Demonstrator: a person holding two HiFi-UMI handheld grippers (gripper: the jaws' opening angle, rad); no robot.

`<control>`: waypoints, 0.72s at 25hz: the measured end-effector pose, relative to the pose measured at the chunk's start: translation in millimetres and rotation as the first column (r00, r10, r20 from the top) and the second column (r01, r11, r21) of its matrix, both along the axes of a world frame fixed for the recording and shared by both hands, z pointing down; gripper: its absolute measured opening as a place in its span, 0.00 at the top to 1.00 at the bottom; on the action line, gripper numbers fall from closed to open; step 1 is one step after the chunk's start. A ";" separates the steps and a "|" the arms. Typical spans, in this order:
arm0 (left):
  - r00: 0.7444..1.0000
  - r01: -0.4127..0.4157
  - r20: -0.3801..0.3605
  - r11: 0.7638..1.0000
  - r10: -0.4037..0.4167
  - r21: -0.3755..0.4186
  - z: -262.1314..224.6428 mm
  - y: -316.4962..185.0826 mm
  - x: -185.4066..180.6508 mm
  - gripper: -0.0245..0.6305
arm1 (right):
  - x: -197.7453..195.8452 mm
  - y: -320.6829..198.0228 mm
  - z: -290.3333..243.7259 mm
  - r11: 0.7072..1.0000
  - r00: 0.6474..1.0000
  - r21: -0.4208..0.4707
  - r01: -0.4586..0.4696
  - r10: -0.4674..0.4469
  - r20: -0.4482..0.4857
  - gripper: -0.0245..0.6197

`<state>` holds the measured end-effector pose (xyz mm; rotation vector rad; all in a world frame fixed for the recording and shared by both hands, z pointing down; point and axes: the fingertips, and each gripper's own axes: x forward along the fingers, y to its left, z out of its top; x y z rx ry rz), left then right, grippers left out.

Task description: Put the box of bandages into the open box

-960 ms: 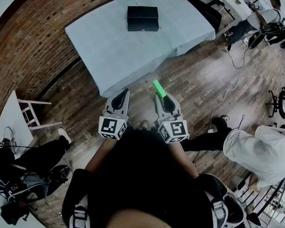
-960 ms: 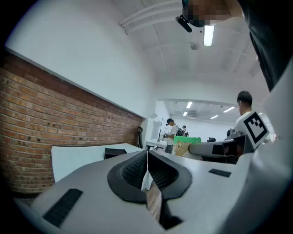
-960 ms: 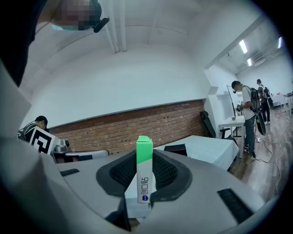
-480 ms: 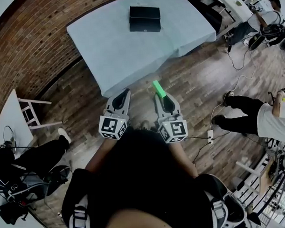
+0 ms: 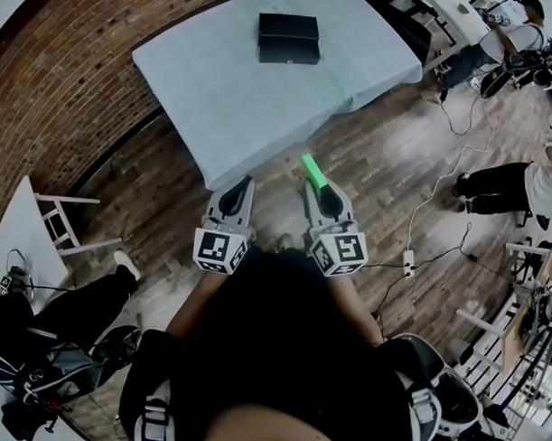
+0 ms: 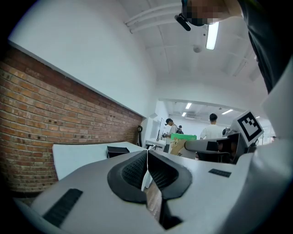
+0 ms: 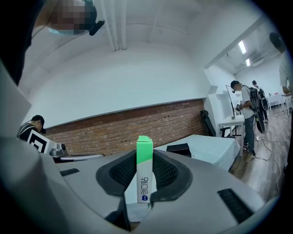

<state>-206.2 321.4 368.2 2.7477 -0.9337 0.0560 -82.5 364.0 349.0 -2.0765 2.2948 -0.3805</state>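
Right gripper (image 5: pixel 317 184) is clamped on the green-and-white box of bandages (image 7: pixel 143 171), which stands upright between the pads. It is held over the wooden floor (image 5: pixel 395 165), just short of the cloth-covered table (image 5: pixel 226 105). Left gripper (image 6: pixel 147 165) jaws are pressed together with nothing between them. The black open box (image 5: pixel 289 38) sits on the table's far side, well apart.

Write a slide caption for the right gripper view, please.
Right hand-held gripper clamps the green bandage box; black box on the table ahead.
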 end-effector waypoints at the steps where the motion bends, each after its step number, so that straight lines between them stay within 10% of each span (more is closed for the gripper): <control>1: 1.000 -0.007 -0.002 1.000 0.007 -0.001 1.1 -2.9 -1.7 0.91 | -2.4 -2.7 1.5 1.000 1.000 -0.005 -0.007 0.007 -0.001 0.79; 18: 1.000 0.028 0.013 0.999 -0.028 0.028 -0.8 -70.7 20.3 0.91 | 21.9 -54.6 19.7 0.999 1.000 -0.034 -0.011 0.012 0.009 0.79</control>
